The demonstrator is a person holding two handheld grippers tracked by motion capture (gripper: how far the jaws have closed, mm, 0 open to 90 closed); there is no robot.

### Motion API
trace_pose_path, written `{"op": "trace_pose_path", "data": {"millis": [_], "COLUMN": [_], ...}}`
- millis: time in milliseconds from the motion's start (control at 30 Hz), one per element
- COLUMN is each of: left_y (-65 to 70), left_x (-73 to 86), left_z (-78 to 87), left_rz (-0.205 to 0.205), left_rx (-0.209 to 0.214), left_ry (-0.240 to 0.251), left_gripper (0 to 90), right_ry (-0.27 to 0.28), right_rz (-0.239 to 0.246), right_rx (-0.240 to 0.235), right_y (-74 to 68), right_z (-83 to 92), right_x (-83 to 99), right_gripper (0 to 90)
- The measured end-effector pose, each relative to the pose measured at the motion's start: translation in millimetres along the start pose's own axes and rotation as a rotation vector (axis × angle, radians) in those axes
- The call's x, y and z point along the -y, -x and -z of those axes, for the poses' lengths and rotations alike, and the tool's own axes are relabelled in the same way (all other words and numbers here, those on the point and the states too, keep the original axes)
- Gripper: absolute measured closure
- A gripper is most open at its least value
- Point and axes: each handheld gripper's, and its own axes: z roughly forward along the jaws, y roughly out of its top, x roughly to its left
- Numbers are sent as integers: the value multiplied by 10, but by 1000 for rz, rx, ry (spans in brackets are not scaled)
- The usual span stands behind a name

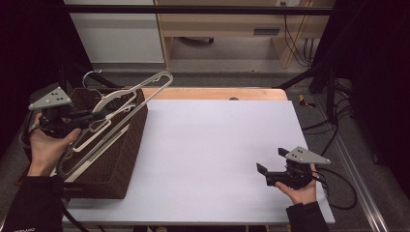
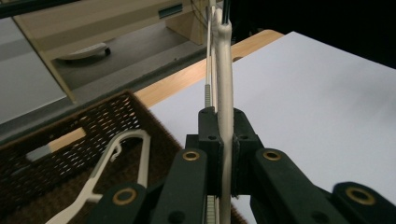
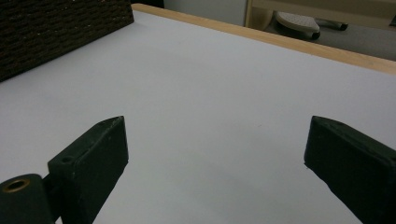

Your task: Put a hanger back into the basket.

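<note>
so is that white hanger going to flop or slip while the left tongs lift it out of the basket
Probably stiff: the white hanger keeps its shape above the basket. It looks thin and open-framed, so likely light. Held at one spot by the left tongs, with its long end jutting out, it may pivot or slip on smooth plastic.

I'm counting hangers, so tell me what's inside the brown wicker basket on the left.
Inside the wicker basket, more white hangers lie below the hanger clamped in the left gripper. That hanger and the hand cover part of the inside, so a count isn't possible.
</note>
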Motion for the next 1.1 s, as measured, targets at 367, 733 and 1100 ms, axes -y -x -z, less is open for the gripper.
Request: {"op": "trace_pose_path", "data": {"millis": [367, 733, 1100], "left_y": [-393, -664, -806], "left_x": [288, 514, 667], "left_z": [51, 56, 104], "left_rz": [66, 116, 145], "left_rx": [-43, -64, -81], "left_ry": [-52, -93, -109], "left_gripper": [859, 859, 859], "right_ry": [20, 6, -1], "right_rz": [7, 13, 12], "right_rx": [-27, -27, -27], "right_y": [-14, -31, -38], "right_z": [-11, -50, -58], "right_x": [1, 6, 9], "right_gripper": [62, 61, 60]}}
